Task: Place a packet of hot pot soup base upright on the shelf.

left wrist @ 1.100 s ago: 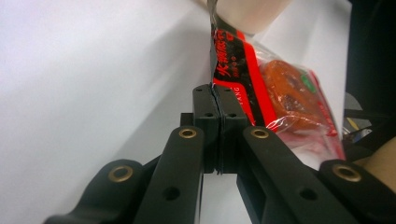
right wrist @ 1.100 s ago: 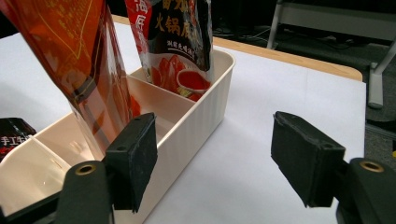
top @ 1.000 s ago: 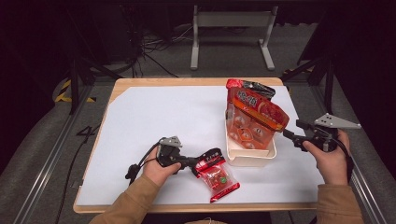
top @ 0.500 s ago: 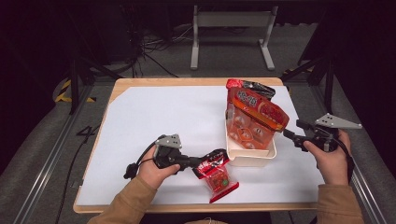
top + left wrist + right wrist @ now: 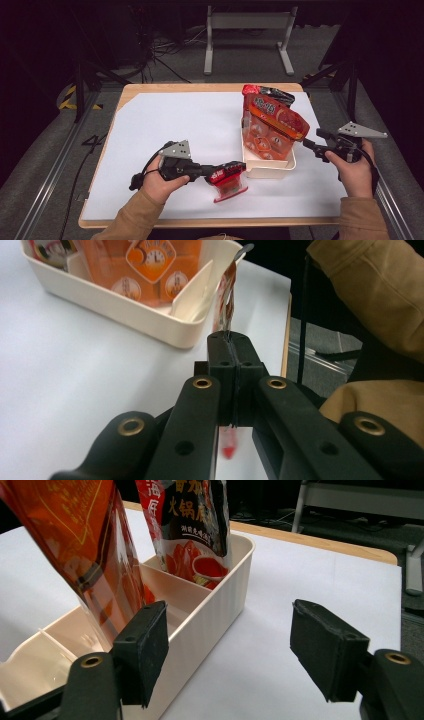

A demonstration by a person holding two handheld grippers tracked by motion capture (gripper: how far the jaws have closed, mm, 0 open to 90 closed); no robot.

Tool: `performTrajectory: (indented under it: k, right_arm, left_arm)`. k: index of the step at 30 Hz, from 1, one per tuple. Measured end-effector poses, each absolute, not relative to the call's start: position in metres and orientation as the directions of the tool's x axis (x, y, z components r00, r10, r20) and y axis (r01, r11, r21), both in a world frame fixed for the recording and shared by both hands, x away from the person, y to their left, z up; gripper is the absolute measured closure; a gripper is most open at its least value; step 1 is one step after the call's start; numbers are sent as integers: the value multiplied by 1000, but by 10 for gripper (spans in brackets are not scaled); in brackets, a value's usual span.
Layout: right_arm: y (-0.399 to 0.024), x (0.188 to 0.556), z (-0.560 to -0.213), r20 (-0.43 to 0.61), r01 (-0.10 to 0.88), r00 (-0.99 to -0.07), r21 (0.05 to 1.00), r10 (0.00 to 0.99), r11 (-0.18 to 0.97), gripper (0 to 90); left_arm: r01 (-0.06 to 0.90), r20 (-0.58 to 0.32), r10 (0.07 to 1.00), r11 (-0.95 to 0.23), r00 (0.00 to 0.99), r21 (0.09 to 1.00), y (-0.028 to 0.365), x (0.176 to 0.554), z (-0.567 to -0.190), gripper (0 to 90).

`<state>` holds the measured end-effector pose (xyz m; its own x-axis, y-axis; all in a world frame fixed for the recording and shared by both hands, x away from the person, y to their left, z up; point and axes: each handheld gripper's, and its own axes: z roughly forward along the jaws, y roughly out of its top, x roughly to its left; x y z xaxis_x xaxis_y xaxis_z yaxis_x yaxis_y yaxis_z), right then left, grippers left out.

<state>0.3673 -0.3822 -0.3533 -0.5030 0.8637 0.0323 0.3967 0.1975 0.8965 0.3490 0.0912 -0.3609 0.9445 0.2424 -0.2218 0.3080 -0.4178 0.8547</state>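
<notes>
While the left gripper [image 5: 216,172] pinches the top edge of a small red sauce pouch [image 5: 230,182] at lower centre of the high view, just before the cream divided bin [image 5: 267,170], its thin hold could slip and drop the pouch short. At right the right gripper [image 5: 311,142] waits beside the bin, jaws spread, gripping nothing.

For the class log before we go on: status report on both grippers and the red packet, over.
Left gripper shut on red packet, lifted beside the white bin. Right gripper open, empty, by the bin's far side. Orange pouch standing in bin; front compartment free.
</notes>
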Motion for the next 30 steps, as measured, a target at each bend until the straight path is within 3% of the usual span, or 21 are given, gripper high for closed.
performTrajectory:
  k: [18,30]
  right_arm:
    - [-384,369,-358,31,410,-487,890,873,198,320]
    - [-384,369,-362,6,402,-490,889,872,219,330]
  left_arm:
    - [223,-120,253,-428,960,876,110,352,-325,900]
    - [219,-122,245,-419,962,881,119,364,-306,900]
